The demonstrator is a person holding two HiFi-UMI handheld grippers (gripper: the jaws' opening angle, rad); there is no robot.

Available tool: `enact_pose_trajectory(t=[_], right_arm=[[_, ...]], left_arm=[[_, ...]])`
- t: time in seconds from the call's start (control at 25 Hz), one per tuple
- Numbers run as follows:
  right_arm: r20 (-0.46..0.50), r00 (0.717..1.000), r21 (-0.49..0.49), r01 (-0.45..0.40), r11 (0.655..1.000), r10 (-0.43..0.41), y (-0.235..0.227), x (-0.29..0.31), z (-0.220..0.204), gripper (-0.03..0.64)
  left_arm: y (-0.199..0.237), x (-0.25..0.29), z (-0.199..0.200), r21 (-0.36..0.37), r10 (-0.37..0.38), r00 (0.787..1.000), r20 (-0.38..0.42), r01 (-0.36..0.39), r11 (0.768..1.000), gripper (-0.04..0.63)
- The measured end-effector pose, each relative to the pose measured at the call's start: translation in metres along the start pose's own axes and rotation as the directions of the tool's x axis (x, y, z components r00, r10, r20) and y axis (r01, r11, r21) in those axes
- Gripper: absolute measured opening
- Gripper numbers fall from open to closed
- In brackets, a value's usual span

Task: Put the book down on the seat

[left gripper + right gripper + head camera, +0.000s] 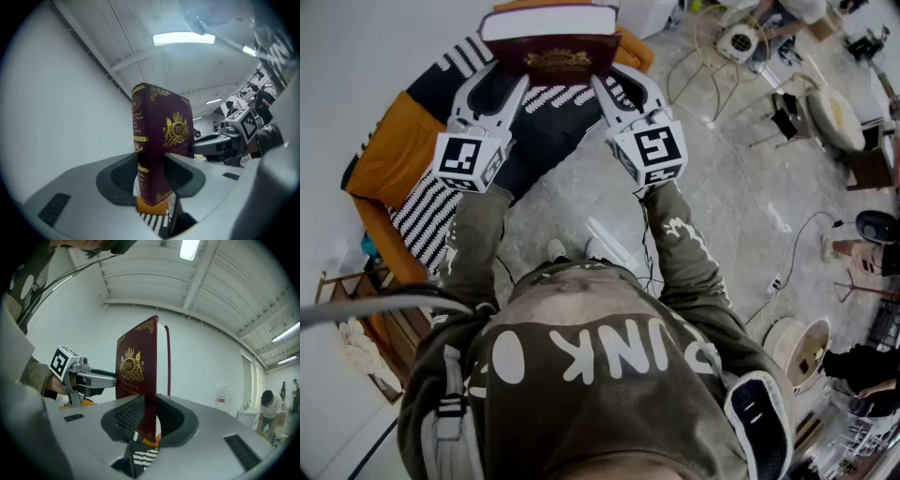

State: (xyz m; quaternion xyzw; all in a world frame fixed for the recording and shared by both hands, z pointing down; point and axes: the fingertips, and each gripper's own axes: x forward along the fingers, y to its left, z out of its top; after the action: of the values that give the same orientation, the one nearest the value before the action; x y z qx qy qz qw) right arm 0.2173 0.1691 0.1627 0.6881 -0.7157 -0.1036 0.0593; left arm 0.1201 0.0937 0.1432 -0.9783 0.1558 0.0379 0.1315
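The left gripper point(504, 82) and right gripper point(614, 86) each clamp the maroon hardcover book point(551, 52). It hangs over the orange armchair point(389, 155).

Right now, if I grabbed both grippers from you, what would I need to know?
Left gripper: shut on the book, near its spine.
Right gripper: shut on the book, at the cover's edge on the other side.
Book: held up between the two grippers, over the orange seat with the striped throw.
Done: the book is above the seat.
Left: lower it onto the seat, open both grippers, then pull them away.
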Motion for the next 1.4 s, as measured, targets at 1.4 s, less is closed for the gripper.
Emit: enact_pose_trajectory(t=[1.4], right_arm=[[0.074, 0.953, 0.022, -0.297, 0.955, 0.295, 0.015, 0.029, -0.02, 0.097]], left_arm=[[0.005, -0.028, -0.021, 0.06, 0.256, 0.957, -0.134, -0.25, 0.966, 0.153]])
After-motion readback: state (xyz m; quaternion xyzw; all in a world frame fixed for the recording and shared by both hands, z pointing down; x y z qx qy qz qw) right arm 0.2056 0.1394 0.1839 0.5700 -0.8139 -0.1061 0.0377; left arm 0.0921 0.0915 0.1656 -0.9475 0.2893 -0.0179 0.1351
